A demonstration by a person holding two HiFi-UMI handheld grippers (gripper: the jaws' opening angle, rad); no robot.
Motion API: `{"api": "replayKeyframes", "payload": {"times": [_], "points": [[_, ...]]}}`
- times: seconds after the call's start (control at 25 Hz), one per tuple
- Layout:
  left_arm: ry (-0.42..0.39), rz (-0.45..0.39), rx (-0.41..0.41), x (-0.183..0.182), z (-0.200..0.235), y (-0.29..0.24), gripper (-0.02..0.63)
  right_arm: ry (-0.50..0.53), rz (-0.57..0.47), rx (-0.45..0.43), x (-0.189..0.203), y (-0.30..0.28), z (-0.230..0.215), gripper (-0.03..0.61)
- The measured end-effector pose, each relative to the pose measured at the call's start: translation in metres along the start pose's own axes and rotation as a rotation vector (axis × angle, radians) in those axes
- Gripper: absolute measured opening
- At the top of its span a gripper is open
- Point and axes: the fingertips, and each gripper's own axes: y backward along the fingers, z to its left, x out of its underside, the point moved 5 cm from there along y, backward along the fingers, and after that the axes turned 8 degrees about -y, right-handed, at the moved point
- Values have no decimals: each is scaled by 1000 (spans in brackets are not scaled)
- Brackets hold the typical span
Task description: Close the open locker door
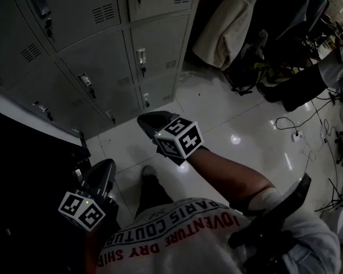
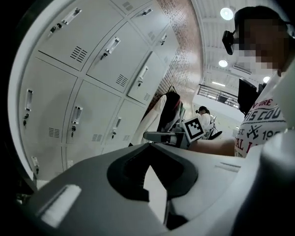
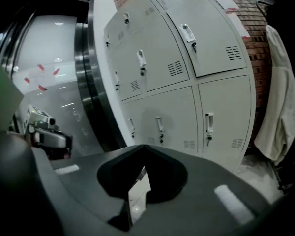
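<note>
The person's white shirt [image 1: 177, 238] with red lettering fills the bottom of the head view. Beyond it, both tools hang above the pale tiled floor [image 1: 234, 113], in front of the grey locker bank [image 1: 91, 56] and well apart from it. The left tool [image 1: 104, 167] and the right tool [image 1: 148, 121] each have their jaws drawn together on nothing. The locker door [image 3: 209, 38] is in the bank's right-end column, second row up. It stands slightly ajar, with a shadowed gap along its lower edge.
</note>
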Motion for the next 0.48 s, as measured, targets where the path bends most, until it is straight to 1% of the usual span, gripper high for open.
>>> {"api": "replayKeyframes", "payload": {"times": [0.16,0.28,0.4,0.48], "points": [[-23,-11,31,39,-93,33,5,43,62,-146,63,99,68,-2],[-32,-16,55,58,-158,61,5,62,100,-219,101,166,113,-3],[-46,-11,75,64,-213,80,5,45,103,-263,120,222,149,-3],[-77,-7,89,58,-238,88,5,42,81,-306,119,251,172,-3]]}}
